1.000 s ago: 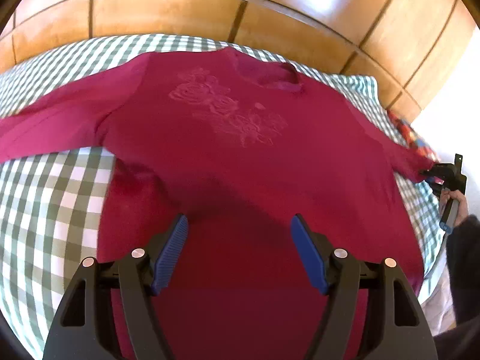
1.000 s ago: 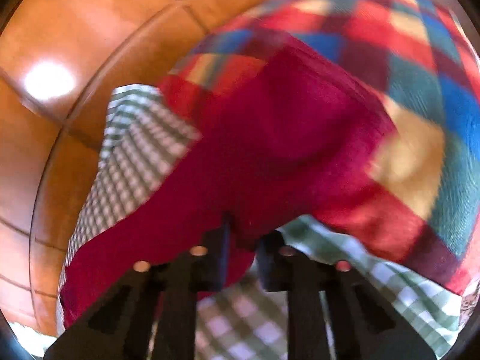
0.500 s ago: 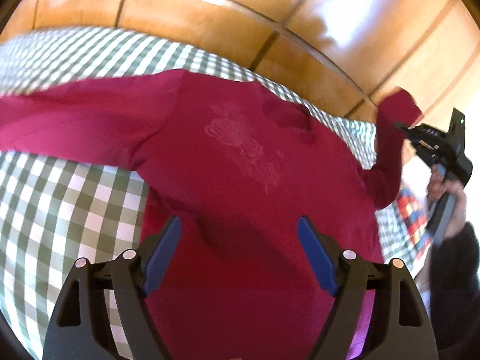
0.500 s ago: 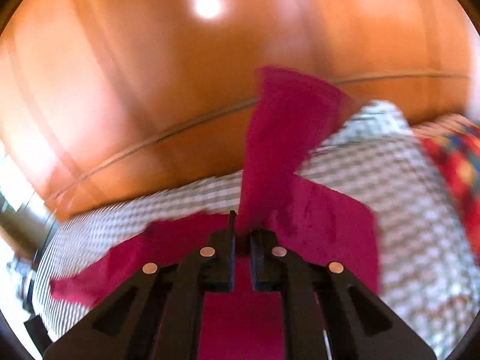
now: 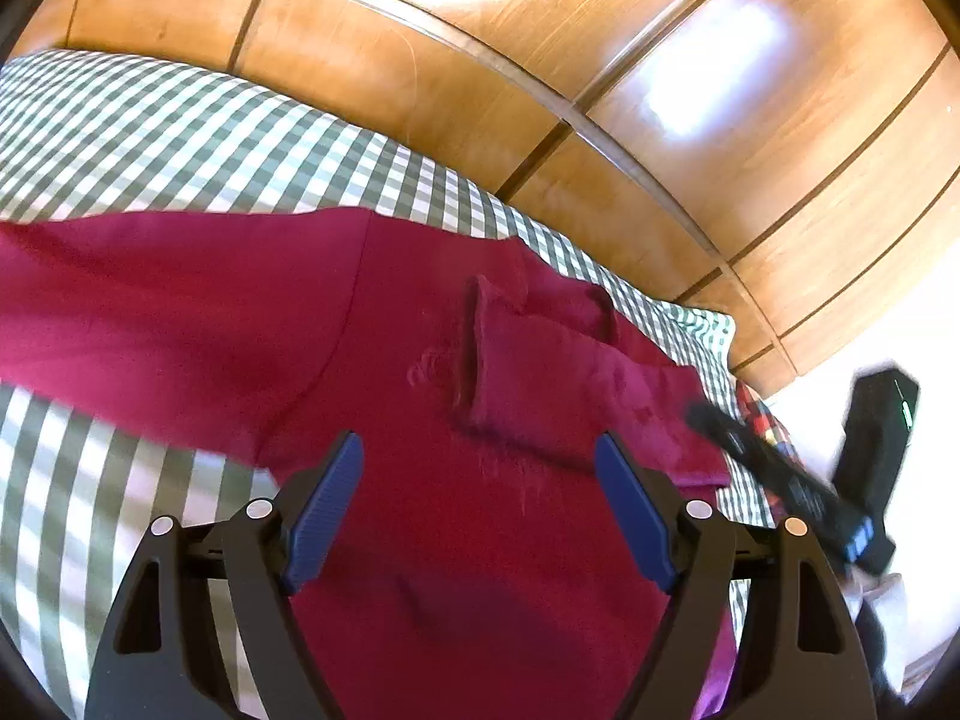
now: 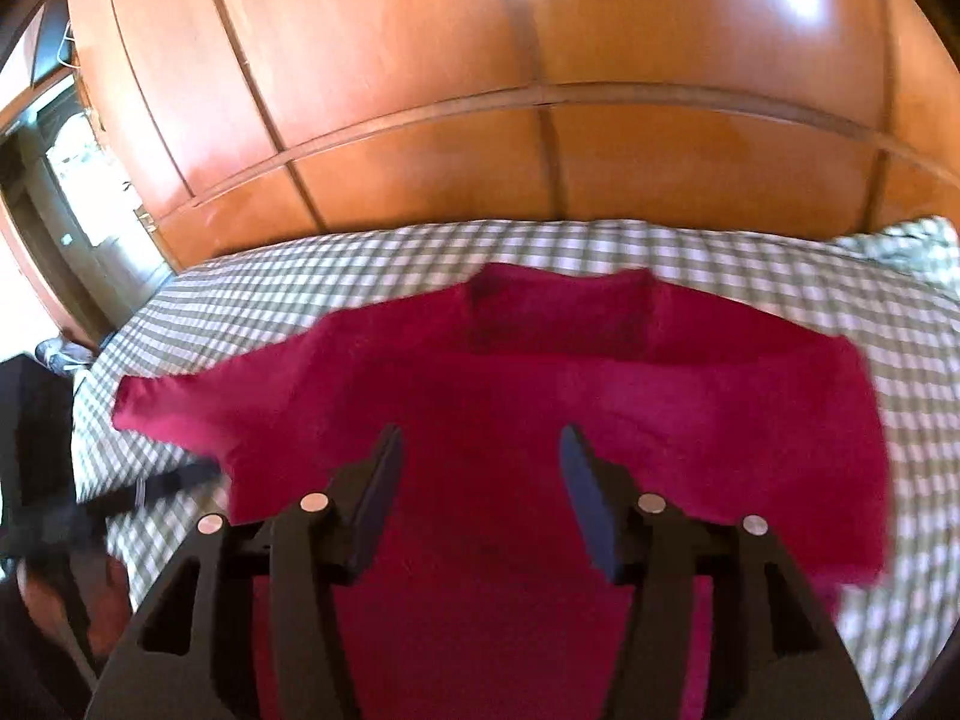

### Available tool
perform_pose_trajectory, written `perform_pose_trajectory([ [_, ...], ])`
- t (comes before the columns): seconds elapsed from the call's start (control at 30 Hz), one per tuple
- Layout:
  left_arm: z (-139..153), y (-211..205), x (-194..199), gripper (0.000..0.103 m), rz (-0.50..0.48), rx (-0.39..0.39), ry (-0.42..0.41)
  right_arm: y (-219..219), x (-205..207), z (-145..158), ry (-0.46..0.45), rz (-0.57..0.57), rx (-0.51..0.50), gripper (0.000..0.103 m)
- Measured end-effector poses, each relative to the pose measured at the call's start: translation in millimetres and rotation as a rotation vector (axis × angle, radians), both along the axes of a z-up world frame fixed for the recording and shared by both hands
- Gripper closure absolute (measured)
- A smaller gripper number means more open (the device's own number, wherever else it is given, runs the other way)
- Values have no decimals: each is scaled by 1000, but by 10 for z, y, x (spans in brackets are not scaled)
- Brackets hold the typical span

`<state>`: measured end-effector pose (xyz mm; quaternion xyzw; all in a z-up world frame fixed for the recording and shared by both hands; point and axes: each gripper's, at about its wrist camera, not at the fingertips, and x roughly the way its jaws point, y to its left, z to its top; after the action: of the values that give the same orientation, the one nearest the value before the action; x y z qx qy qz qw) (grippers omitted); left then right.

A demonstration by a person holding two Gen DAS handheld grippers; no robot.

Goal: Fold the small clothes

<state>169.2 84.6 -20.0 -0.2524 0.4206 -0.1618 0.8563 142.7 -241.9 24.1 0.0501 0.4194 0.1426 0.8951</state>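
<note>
A dark red long-sleeved top (image 5: 420, 510) lies flat on a bed with a green and white checked sheet (image 5: 180, 138). Behind the bed stands a shiny brown wooden wall of panels (image 5: 600, 90).

The left tongs (image 5: 480, 510) hang just above the lower middle of the red top. Their blue ribbed pads (image 5: 324, 504) are spread wide and hold nothing. One sleeve of the top is folded in over the chest (image 5: 540, 384) — it lies across the front, near the neck hole. The other sleeve (image 5: 150, 312) stretches straight out over the checked sheet, away from the folded one.

The right tongs (image 6: 477, 480) hang over the middle of the red top (image 6: 540, 396) too, wide open and empty. From the left tongs' camera, the right tongs (image 5: 774, 468) show as a blurry black shape just past the folded side of the top. A bit of bright patchwork cloth (image 5: 765, 420) peeks out beside the checked sheet there.
</note>
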Motion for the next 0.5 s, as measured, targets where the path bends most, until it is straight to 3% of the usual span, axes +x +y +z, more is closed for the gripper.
perform_pose_trajectory([
  [0.17,-117,-129,377,33,2,37,40,-782,-399,-175,33,-189,-61,40],
  [0.27,-231,-228,603,42,-9,73,70,-1245,-536,-343,92,-309,-44,40],
  [0.37,-347,-341,809,57,-6,90,111,-1556,-552,-495,128,-401,-13,40],
  [0.5,-339,-526,938,96,-31,143,109,-1633,-382,-562,134,-452,12,40],
])
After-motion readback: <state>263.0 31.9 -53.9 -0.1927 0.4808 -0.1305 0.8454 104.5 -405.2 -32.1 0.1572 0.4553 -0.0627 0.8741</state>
